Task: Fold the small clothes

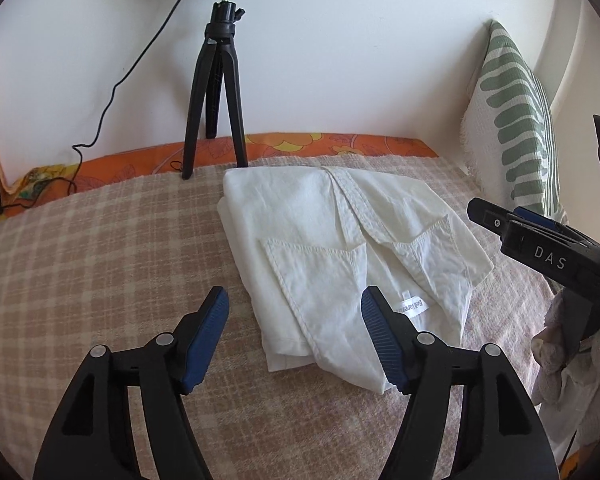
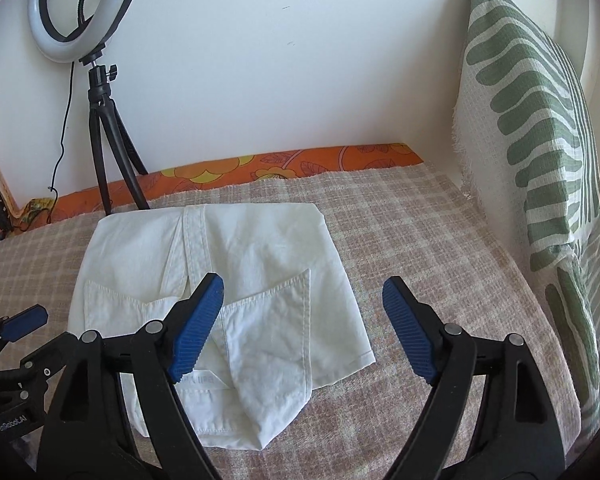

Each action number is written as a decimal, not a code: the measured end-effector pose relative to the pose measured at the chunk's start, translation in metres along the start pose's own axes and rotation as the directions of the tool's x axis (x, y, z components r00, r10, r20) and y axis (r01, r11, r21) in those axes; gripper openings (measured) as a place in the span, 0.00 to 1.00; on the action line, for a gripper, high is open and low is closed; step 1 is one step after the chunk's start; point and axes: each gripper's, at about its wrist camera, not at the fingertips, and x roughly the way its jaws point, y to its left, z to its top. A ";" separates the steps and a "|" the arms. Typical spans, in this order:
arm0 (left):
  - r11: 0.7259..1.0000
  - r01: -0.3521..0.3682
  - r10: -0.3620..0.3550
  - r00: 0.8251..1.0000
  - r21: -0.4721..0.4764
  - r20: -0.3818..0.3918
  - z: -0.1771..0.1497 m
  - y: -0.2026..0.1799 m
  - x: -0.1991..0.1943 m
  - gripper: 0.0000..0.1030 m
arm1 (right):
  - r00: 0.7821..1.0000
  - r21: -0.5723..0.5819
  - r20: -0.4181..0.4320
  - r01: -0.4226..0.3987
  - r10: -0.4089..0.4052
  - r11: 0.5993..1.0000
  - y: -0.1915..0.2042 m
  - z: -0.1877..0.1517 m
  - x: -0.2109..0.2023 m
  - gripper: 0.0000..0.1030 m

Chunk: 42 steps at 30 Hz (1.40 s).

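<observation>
A white folded garment (image 1: 340,240) with two back pockets and a label lies flat on the checked blanket (image 1: 100,260). It also shows in the right wrist view (image 2: 252,264). My left gripper (image 1: 294,308) is open and empty, hovering over the garment's near left corner. My right gripper (image 2: 302,300) is open and empty above the garment's near right edge. The right gripper also shows at the right edge of the left wrist view (image 1: 540,248). The left gripper's tip shows at the left edge of the right wrist view (image 2: 24,322).
A ring light on a black tripod (image 1: 216,92) stands at the back by the wall, with a cable trailing left. A green-patterned pillow (image 2: 540,140) leans at the right. An orange floral sheet (image 2: 300,164) edges the back. Pale cloth (image 1: 572,360) lies at the right.
</observation>
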 end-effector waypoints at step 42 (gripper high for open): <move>0.989 -0.040 -0.013 0.934 0.142 0.356 -0.090 -0.022 -0.292 0.86 | 0.958 -0.008 0.260 -0.125 0.123 0.992 0.071 -0.084 -0.310 1.00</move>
